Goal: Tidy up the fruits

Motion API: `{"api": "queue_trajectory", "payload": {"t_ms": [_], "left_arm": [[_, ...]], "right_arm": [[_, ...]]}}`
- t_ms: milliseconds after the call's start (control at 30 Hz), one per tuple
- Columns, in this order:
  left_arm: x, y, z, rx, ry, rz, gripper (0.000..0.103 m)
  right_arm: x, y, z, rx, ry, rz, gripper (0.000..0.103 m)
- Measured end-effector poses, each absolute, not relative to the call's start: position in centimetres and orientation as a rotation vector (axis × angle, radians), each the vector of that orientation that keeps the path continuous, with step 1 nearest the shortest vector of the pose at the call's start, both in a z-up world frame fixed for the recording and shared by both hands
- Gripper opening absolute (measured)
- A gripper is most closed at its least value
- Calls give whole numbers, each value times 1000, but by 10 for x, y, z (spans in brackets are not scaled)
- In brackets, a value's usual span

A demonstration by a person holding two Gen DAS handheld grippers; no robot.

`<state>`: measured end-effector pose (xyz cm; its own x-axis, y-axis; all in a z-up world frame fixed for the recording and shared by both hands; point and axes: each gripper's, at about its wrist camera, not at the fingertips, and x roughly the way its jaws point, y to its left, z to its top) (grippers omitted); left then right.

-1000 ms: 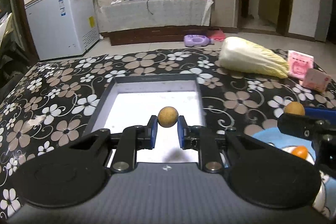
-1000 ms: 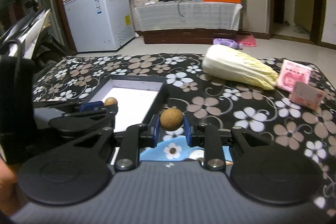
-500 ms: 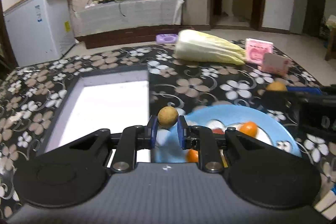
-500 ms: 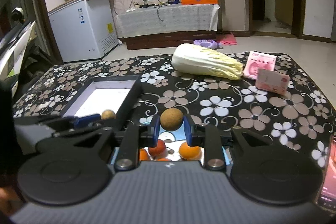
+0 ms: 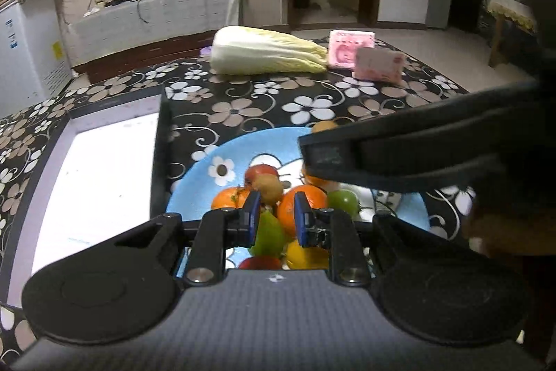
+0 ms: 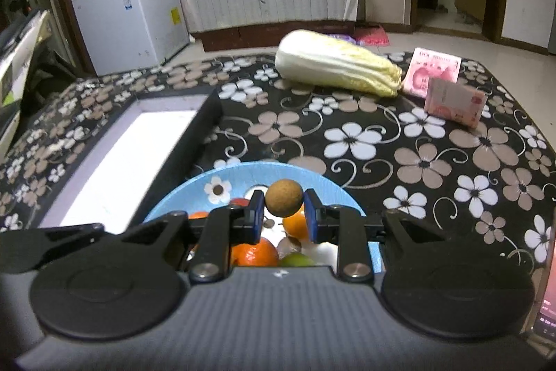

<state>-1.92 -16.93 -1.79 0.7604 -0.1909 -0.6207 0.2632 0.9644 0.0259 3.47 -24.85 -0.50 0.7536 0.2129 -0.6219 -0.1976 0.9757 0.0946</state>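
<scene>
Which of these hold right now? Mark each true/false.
1. The right gripper holds a brown fruit above the blue plate. True.
2. The cabbage lies in the tray. False: it lies on the tablecloth, beyond the plate.
3. Oranges sit on the plate. True.
4. The tray holds a green fruit. False: that fruit is on the plate; no fruit shows in the tray.

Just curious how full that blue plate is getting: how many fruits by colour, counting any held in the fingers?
Orange fruits: 3
Red fruits: 2
Green fruits: 2
Yellow fruit: 1
Brown round fruits: 2, one of them in the right fingers
Total: 10
</scene>
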Motion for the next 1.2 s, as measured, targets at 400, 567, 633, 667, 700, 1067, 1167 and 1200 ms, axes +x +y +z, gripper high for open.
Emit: {"api": "queue_trajectory", "payload": {"t_ms": [400, 567, 633, 667, 700, 1067, 1167, 1200], "left_arm": [[-38, -170, -8, 134, 606, -261, 93], [-60, -168, 2, 159, 520, -251, 103], [-68, -167, 5, 167, 491, -249, 103], [-71, -168, 6, 175, 486, -235, 103], [-73, -168, 7, 178, 490, -226, 103], [-102, -162, 8, 157, 541, -175, 103], [-105, -157, 7, 135, 567, -167, 103], [-106, -155, 6, 131, 574, -166, 103]], "right_arm": [[29, -254, -4, 33, 653, 203, 46], [15, -266, 6, 75, 607, 166, 47], [9, -272, 10, 90, 587, 149, 47], [6, -275, 11, 98, 582, 143, 47], [2, -277, 11, 107, 579, 136, 47], [-31, -287, 11, 138, 575, 118, 50], [-36, -288, 10, 127, 581, 112, 52], [-38, -289, 9, 126, 583, 113, 52]]}}
